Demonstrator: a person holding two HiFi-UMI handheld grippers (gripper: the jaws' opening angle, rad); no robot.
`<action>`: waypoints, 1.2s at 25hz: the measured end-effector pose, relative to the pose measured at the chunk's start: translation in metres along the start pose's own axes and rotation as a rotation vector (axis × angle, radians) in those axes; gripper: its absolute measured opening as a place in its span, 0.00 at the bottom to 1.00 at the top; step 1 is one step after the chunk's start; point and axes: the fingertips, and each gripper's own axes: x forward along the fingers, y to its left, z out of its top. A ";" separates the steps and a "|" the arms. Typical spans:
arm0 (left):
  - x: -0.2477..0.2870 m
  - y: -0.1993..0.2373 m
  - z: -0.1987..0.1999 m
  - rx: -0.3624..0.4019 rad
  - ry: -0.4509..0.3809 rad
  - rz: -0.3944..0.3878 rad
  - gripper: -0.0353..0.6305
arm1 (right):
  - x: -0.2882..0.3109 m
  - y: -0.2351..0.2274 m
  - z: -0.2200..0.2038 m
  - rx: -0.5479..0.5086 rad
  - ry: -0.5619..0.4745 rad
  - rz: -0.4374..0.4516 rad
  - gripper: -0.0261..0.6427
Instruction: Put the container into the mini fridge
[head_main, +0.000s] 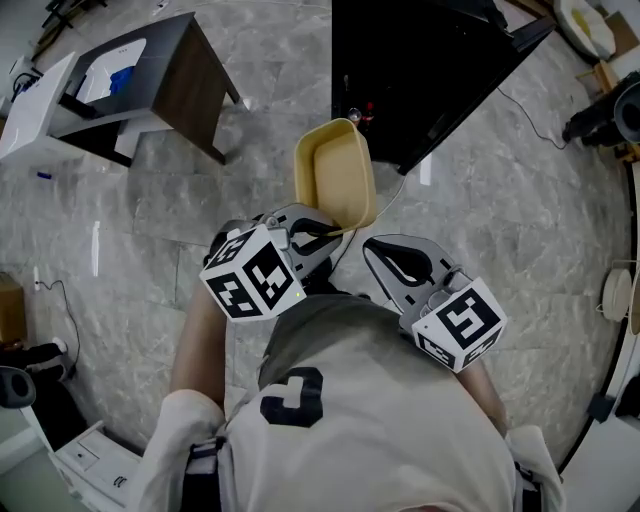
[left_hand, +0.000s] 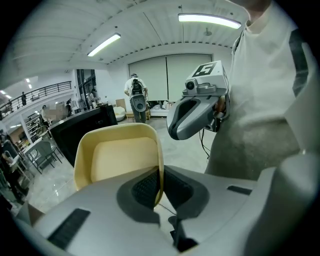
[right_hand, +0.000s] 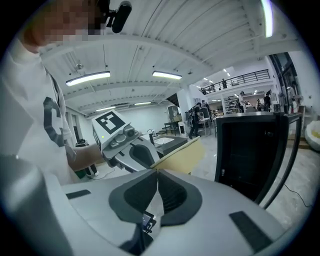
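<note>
The left gripper (left_hand: 160, 175) has its fingers clamped on one wall of the yellow container (left_hand: 120, 160), which is held in the air with its long axis running out ahead. Just beside it, the right gripper (right_hand: 156, 174) has its fingers pressed together on nothing. The black mini fridge (head_main: 430, 70) stands beyond the container's far end, slightly right.

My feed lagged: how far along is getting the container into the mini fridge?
Done: the left tool is shut on the yellow container by its rim. In hand: it hangs just short of the black mini fridge. Left: setting it inside. The right tool is shut, empty.
</note>
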 end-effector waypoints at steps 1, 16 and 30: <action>-0.001 0.007 -0.003 0.002 0.000 -0.001 0.13 | 0.007 -0.002 0.003 0.002 0.005 -0.004 0.09; -0.017 0.077 -0.080 -0.012 0.052 0.046 0.13 | 0.094 -0.003 0.024 -0.056 0.083 -0.027 0.09; 0.004 0.099 -0.098 0.040 0.150 0.045 0.13 | 0.108 -0.023 0.021 -0.035 0.102 -0.002 0.09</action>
